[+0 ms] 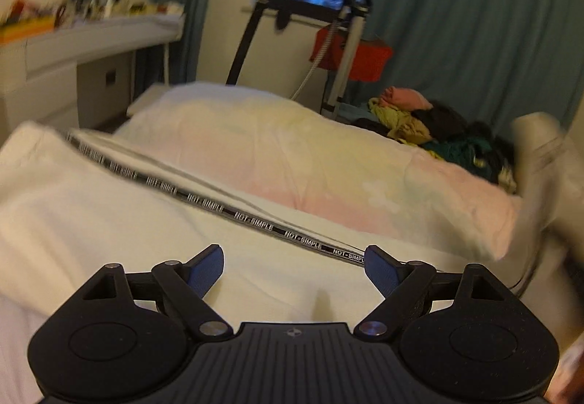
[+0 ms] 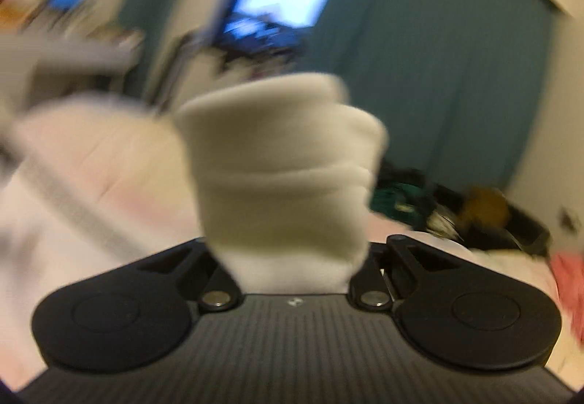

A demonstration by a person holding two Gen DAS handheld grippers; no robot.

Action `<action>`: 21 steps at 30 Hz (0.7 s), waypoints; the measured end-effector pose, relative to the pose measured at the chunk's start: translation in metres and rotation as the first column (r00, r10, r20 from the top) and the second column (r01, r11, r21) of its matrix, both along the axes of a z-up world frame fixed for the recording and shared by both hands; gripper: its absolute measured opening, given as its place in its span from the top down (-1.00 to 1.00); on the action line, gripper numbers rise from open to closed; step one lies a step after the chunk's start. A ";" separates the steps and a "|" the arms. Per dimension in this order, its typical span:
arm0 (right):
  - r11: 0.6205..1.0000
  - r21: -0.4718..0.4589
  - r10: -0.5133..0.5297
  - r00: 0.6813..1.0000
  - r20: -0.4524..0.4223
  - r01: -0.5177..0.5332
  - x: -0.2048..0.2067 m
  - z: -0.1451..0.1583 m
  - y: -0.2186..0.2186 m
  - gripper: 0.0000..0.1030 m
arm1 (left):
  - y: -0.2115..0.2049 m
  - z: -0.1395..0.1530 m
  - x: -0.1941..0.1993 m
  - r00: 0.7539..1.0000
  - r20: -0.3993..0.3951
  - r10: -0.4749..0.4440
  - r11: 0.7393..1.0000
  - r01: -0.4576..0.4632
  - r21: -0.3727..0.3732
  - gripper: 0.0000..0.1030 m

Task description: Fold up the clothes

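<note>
A white garment (image 1: 109, 207) with a black "NOT-SIMPLE" printed band (image 1: 233, 214) lies spread on the bed under my left gripper (image 1: 294, 267), which is open and empty just above the cloth. In the right wrist view my right gripper (image 2: 292, 258) is shut on a bunched fold of the white garment (image 2: 284, 163); the cloth stands up between the fingers and hides their tips. That lifted fold also shows in the left wrist view (image 1: 540, 163) at the right edge. The right view is blurred by motion.
A pale pink duvet (image 1: 292, 148) covers the bed. A pile of mixed clothes (image 1: 430, 126) lies at the far right of the bed. A white dresser (image 1: 73, 53) stands at left, a garment steamer with red base (image 1: 350, 57) by the teal curtains (image 1: 474, 20).
</note>
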State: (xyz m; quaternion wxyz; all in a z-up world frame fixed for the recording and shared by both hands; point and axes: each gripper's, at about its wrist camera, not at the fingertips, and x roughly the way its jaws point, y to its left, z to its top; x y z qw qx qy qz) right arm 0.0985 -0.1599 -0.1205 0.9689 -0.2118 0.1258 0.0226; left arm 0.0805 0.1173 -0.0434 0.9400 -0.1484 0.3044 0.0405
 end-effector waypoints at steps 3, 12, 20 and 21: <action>0.990 -0.114 0.079 0.993 -0.084 -0.088 -0.005 -0.033 0.032 0.69 | 0.008 -0.006 0.002 1.000 -0.016 0.009 0.999 -0.010 -0.047 -0.66; 0.975 -0.145 0.147 0.977 -0.152 -0.169 -0.014 -0.058 0.059 0.65 | 0.011 -0.008 0.000 1.000 0.022 -0.005 0.997 0.007 -0.080 -0.66; 0.965 0.099 0.262 0.914 -0.311 -0.242 -0.015 -0.037 0.045 0.43 | 0.026 -0.010 0.000 0.999 0.050 0.022 0.981 -0.012 -0.194 -0.66; 0.960 0.131 0.278 0.903 -0.328 -0.248 -0.015 -0.034 0.043 0.37 | 0.027 -0.012 0.000 0.999 0.045 0.015 0.977 -0.005 -0.211 -0.66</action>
